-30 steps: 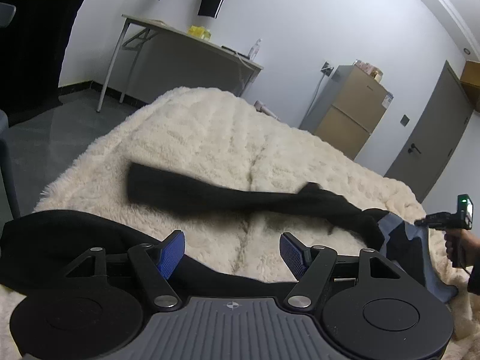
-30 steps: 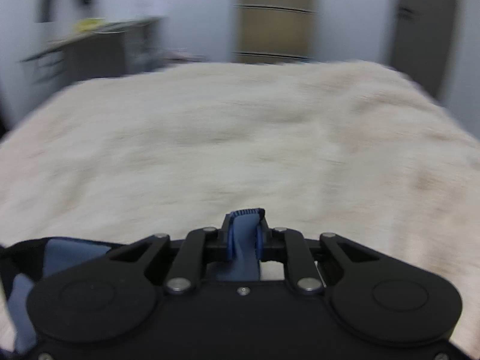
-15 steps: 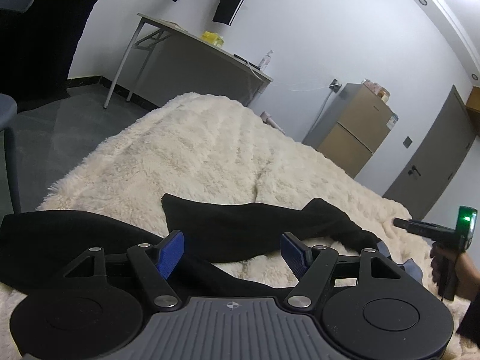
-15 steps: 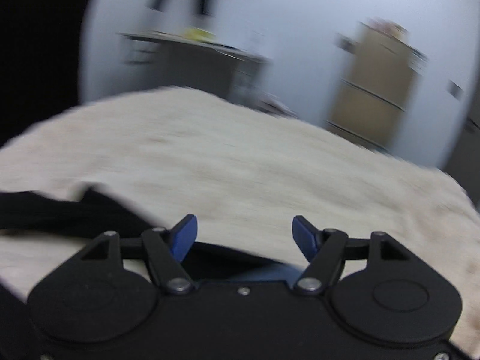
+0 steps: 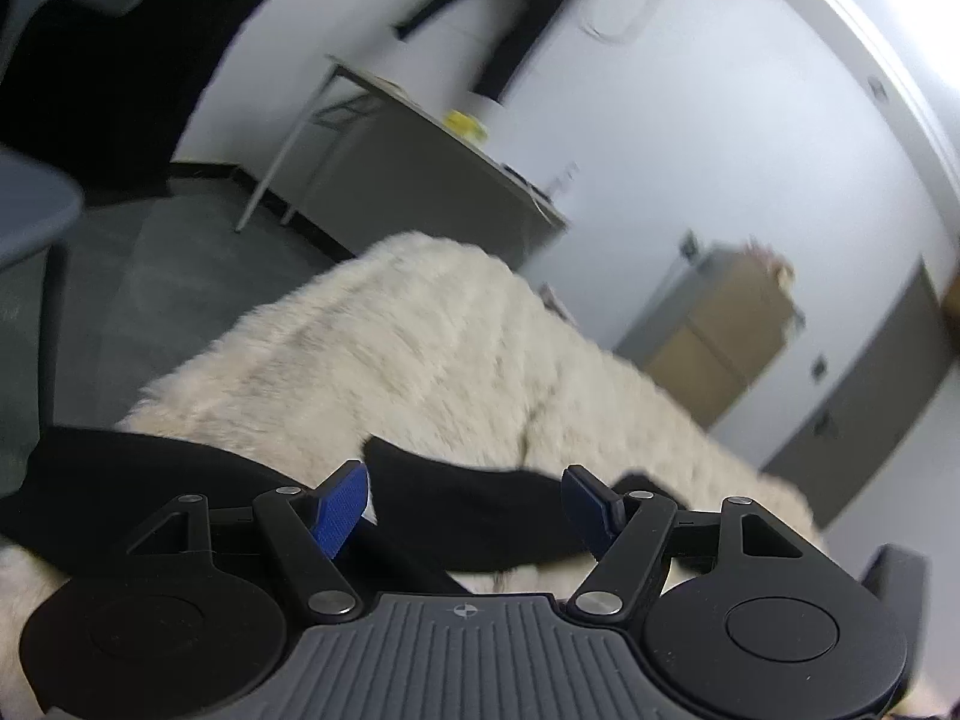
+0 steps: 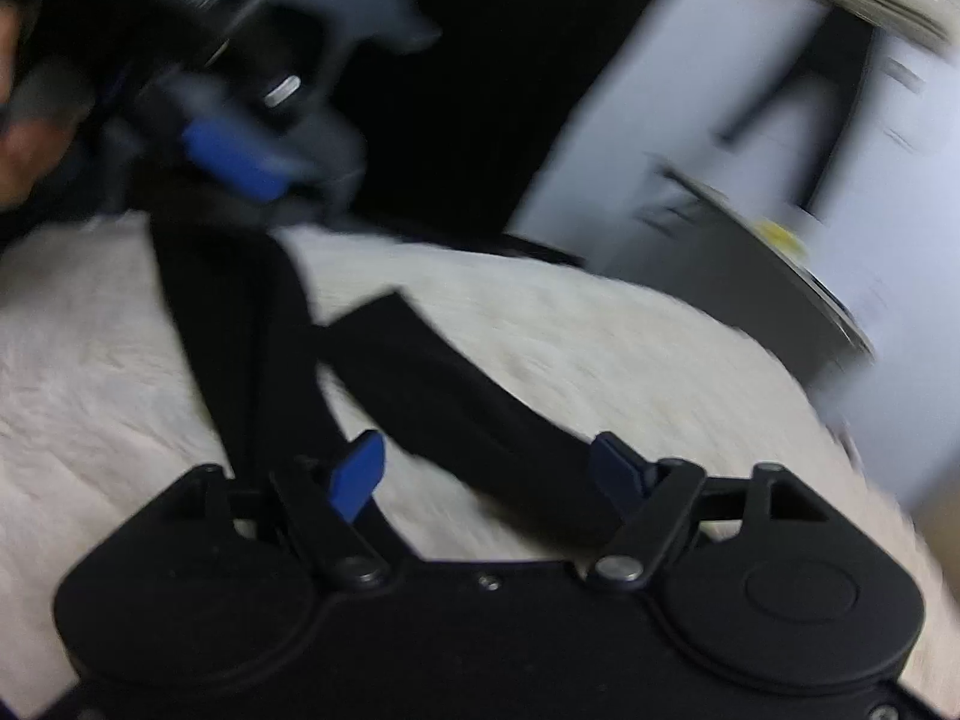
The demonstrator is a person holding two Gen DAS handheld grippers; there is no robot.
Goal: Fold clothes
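Note:
A black garment (image 5: 120, 480) lies spread on the cream fluffy blanket (image 5: 420, 348); one of its long strips runs across between my left gripper's (image 5: 465, 504) open blue pads. The right wrist view is blurred. There the garment (image 6: 444, 384) shows two long black strips that diverge on the blanket (image 6: 600, 348), one passing under my open right gripper (image 6: 489, 471). The other strip reaches up to the left gripper (image 6: 240, 138), which a hand (image 6: 12, 144) holds at the top left. Neither gripper has cloth between its pads.
A grey desk (image 5: 420, 180) stands against the white wall behind the blanket, with dark clothing (image 5: 510, 30) hanging above it. A tan cabinet (image 5: 720, 348) and a grey door (image 5: 870, 420) are at the right. A grey chair (image 5: 30, 210) and bare floor are at the left.
My right gripper let go of the blue-lined cloth, opened, and swung left toward the black garment and the left gripper. The left gripper stayed open and tilted upward.

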